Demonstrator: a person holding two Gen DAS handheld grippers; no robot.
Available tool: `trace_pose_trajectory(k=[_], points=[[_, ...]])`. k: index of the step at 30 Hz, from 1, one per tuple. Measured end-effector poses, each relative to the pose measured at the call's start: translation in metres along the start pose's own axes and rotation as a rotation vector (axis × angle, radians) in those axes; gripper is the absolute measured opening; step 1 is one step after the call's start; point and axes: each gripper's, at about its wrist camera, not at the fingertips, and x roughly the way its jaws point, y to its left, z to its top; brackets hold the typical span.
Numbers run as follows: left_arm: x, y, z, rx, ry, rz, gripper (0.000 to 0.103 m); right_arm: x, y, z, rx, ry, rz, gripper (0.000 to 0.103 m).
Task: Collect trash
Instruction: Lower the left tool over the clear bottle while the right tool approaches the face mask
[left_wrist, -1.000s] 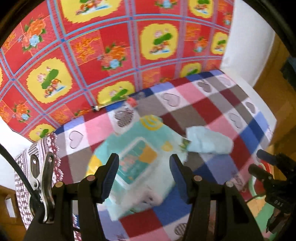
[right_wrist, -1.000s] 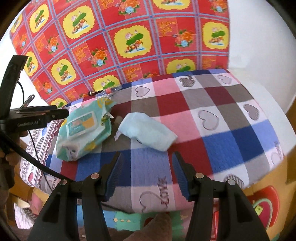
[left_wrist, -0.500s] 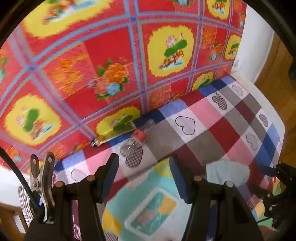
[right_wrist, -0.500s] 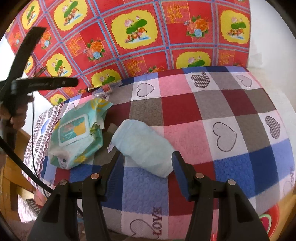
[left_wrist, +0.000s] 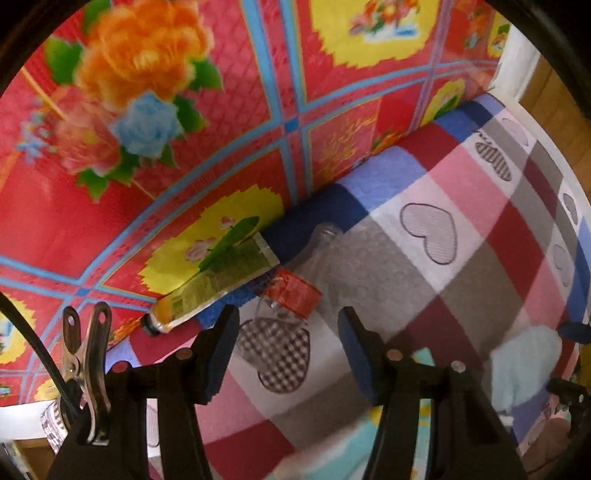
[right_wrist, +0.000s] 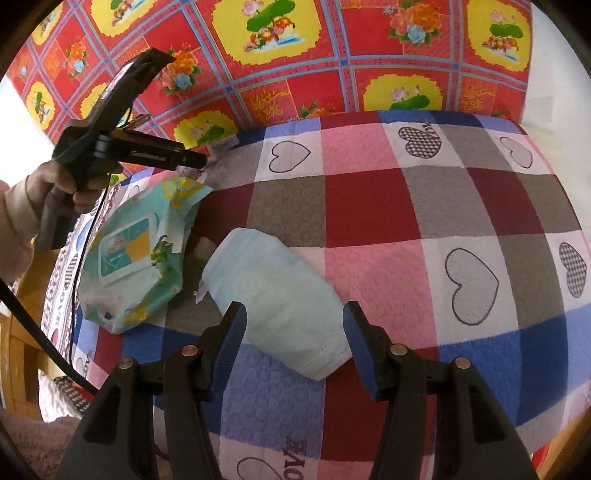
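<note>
trash lies at the back of the bed (right_wrist: 369, 206): an empty clear bottle (left_wrist: 291, 291) with a red label and a yellow-green tube (left_wrist: 218, 284), both against the flowered wall cloth (left_wrist: 184, 147). a second ago the left claw (left_wrist: 284, 350) hung over the wipes pack (right_wrist: 136, 251); now it has pushed forward, released, the bottle just ahead of its fingers. the right claw (right_wrist: 293, 347) has closed in, also released, straddling the pale blue diaper (right_wrist: 273, 295). the wall leaves little room behind the bottle; the bed's front edge is near the diaper.

Bare checked blanket (right_wrist: 424, 206) rightward; floral backrest (right_wrist: 314, 74) close behind bottle (left_wrist: 295, 291).
</note>
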Motion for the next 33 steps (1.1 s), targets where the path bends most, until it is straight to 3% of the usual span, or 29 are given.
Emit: trace_pose_trajectory(k=[10, 18, 19, 20, 27, 33], points=[[0.023, 0.002, 0.011, -0.016, 0.008, -0.041, 0.055, 0.014, -0.007, 0.007, -0.008, 0.028, -0.003, 0.056], [0.030, 0.015, 0.014, -0.090, 0.021, -0.105, 0.053, 0.021, -0.010, 0.008, 0.009, 0.034, 0.003, 0.056], [0.029, 0.015, 0.014, -0.084, 0.017, -0.108, 0.044, 0.021, -0.010, 0.009, 0.009, 0.032, 0.002, 0.056], [0.028, 0.014, 0.012, -0.081, 0.009, -0.113, 0.042, 0.021, -0.009, 0.010, 0.005, 0.028, 0.001, 0.056], [0.020, 0.001, -0.004, -0.098, -0.029, -0.107, 0.042, 0.017, -0.005, 0.011, -0.015, 0.024, 0.001, 0.056], [-0.013, 0.008, -0.017, -0.191, -0.077, -0.093, 0.042, 0.014, -0.006, 0.011, -0.053, 0.013, 0.010, 0.056]])
